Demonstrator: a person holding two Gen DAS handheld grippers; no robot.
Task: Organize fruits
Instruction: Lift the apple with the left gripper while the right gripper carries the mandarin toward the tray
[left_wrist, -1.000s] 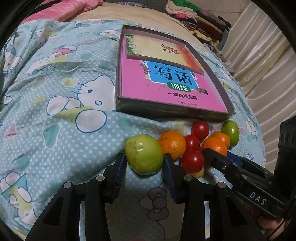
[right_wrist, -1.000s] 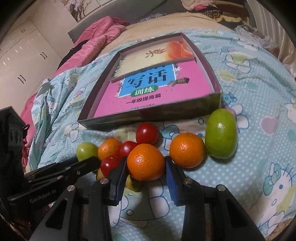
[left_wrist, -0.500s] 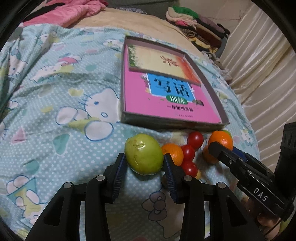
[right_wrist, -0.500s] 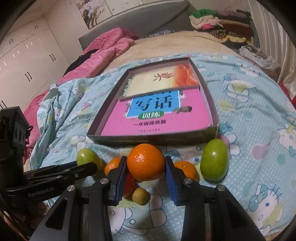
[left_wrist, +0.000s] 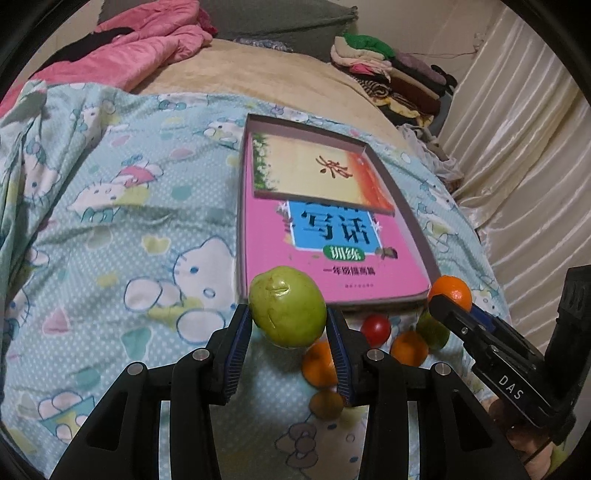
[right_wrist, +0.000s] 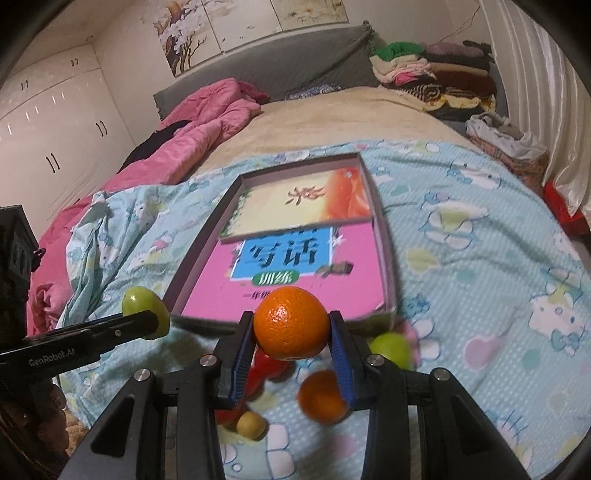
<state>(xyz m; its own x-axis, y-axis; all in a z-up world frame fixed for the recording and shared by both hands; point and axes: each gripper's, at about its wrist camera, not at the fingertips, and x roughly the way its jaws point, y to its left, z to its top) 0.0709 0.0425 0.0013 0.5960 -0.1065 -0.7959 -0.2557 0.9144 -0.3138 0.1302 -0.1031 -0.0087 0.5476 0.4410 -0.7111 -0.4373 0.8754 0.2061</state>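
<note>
Left tool (left_wrist: 289, 325): pinching a green fruit (left_wrist: 287, 306), lower centre of the left wrist view, held clear of the bed and overlapping the near edge of the box (left_wrist: 242, 206).

Right tool (right_wrist: 291, 334): pinching an orange (right_wrist: 290, 322), lower centre of the right wrist view, likewise raised in front of the box's near wall.

Box: shallow, open-topped, centre frame on the blue cartoon-print bedsheet (left_wrist: 110, 229); holds a pink book (left_wrist: 332, 251) with a second book (left_wrist: 317, 170) over its far half.

Loose fruit on the sheet below the box: cherry tomato (left_wrist: 375, 329), two oranges (left_wrist: 319, 363) (left_wrist: 409, 348), a second green fruit (right_wrist: 389, 349), a small tan fruit (right_wrist: 251, 424).

Pink quilt (right_wrist: 207, 122): upper left.
</note>
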